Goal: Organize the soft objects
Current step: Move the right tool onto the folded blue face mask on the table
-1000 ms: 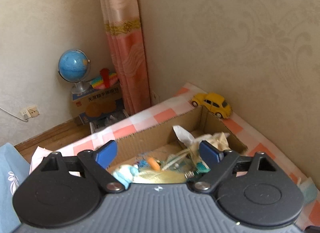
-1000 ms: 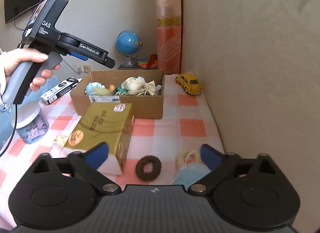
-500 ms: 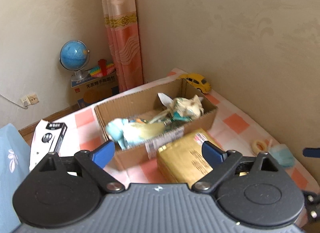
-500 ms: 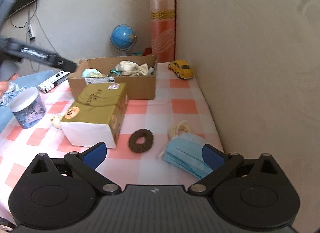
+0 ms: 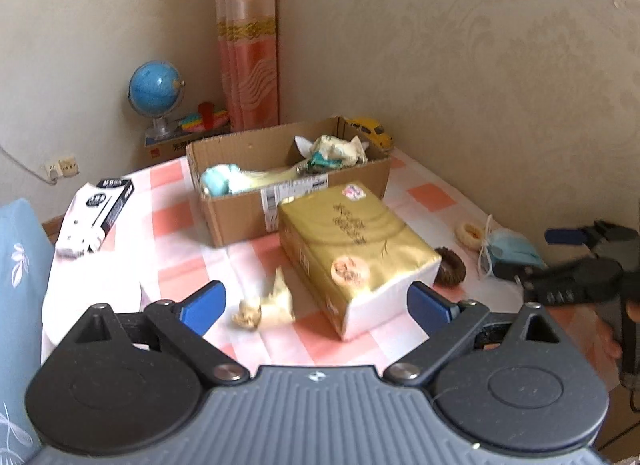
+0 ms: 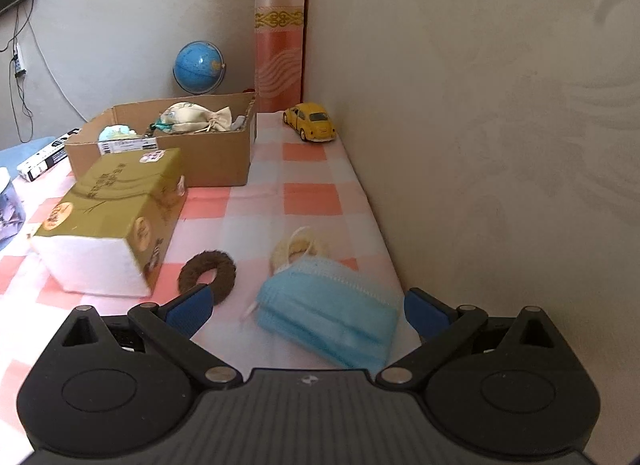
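Observation:
A blue face mask (image 6: pixel 328 317) lies on the checked cloth between the fingertips of my right gripper (image 6: pixel 307 310), which is open and not touching it. A brown scrunchie (image 6: pixel 208 273) and a cream one (image 6: pixel 298 249) lie just beyond. The cardboard box (image 6: pixel 216 161) at the back holds several soft things. My left gripper (image 5: pixel 316 305) hovers over the near table, its jaws opening with nothing held. Below it are a crumpled cream piece (image 5: pixel 266 305) and the gold tissue pack (image 5: pixel 352 241). The left wrist view shows the right gripper (image 5: pixel 532 253) by the mask (image 5: pixel 514 249).
A yellow toy car (image 6: pixel 310 127) stands by the wall behind the box. A black and white carton (image 5: pixel 96 213) lies at the far left, and a jar (image 6: pixel 8 205) at the left edge. The wall runs close along the table's right side.
The left gripper has drawn back from over the box, bringing the tissue pack and crumpled piece into view. The right gripper has sunk towards the mask, which now lies between its fingers.

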`<state>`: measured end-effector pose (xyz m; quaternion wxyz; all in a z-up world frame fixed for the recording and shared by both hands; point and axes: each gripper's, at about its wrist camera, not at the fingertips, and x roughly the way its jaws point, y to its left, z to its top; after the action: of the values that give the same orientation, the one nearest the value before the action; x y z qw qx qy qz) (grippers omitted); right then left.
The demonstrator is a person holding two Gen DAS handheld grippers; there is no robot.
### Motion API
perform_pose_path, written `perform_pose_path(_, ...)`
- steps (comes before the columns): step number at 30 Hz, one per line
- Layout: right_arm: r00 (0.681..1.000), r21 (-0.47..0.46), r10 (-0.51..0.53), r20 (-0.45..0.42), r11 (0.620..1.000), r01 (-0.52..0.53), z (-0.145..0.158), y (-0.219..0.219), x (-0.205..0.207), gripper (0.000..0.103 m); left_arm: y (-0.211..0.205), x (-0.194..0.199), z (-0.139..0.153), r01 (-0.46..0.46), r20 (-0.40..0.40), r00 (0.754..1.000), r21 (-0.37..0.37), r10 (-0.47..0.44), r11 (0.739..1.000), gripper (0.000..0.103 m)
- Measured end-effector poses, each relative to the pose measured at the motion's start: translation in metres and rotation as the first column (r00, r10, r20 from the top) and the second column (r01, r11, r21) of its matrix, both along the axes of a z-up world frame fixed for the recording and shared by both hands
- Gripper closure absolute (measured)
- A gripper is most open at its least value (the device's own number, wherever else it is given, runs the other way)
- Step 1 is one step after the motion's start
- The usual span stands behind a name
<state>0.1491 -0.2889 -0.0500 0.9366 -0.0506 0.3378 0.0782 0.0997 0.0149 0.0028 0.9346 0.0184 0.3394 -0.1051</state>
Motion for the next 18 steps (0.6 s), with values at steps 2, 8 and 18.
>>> perform_pose_path(2, 1.000, 0.006, -0.013, -0.018, 1.000, 0.013, -0.004, -0.001, 0.009, 0.000, 0.000, -0.001, -0.004, -0.005, -0.014, 1.000, -0.009, 0.005, 1.000, 0.006)
perform_pose_path(8, 0.997, 0.031, 0.040, -0.070, 0.999, -0.038, -0.013, 0.007, 0.011, 0.000, 0.005, -0.003, -0.011, -0.018, -0.037, 0.999, -0.019, 0.018, 1.000, 0.006)
perform_pose_path(18, 0.992, 0.015, 0.121, -0.042, 0.993, -0.120, -0.002, 0.019, -0.004, 0.000, 0.009, -0.004, -0.016, -0.023, -0.048, 0.999, -0.040, 0.021, 0.999, 0.006)
